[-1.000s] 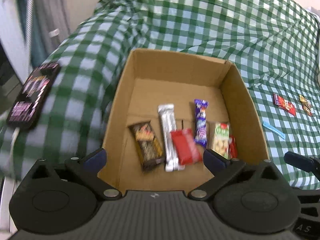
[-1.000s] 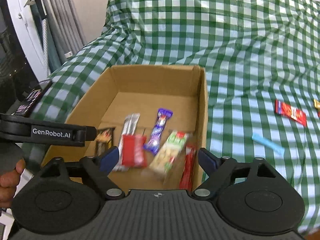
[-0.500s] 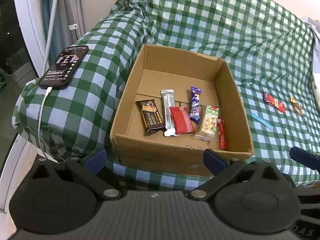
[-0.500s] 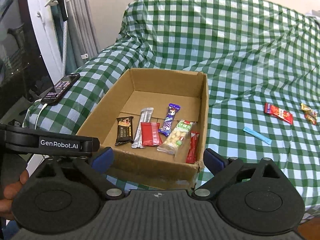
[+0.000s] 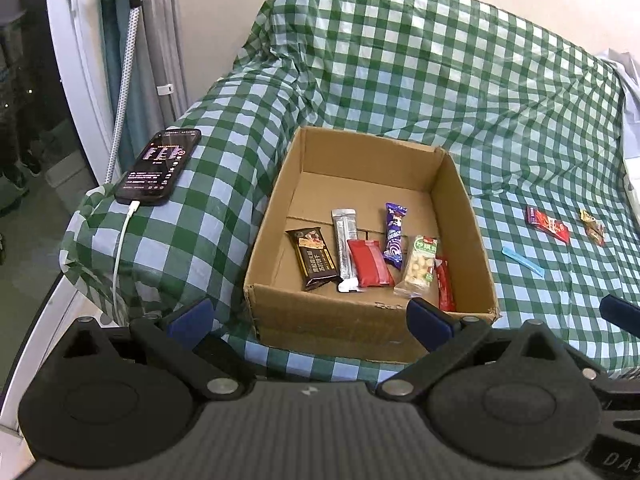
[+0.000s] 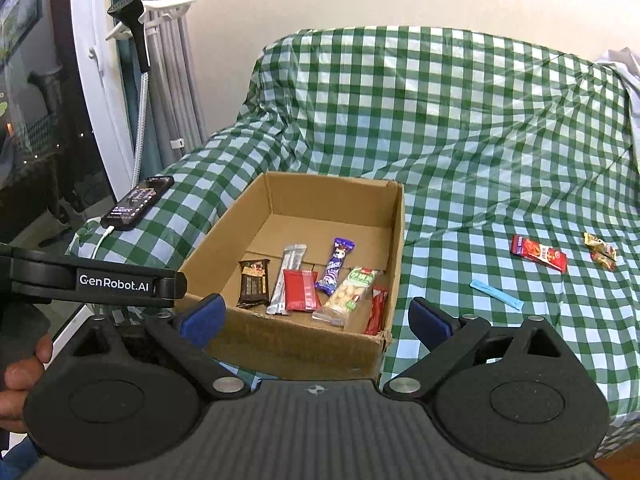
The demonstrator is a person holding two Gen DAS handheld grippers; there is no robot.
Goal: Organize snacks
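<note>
1. Three snacks lie on the cloth (image 6: 480, 120), out to the right of the box (image 6: 394, 240): a blue stick (image 6: 496, 294), a red bar (image 6: 538, 253) and small candies (image 6: 600, 249).
2. The blue stick is nearest. It slants, its low end to the right.
3. The right gripper (image 6: 316, 316) is closer to it than the left gripper (image 5: 308, 316).
4. Both grippers are wide open and hold nothing. The right one's jaws have just been opening.
5. A second ago both were right over the box. Now they are back and higher.
</note>
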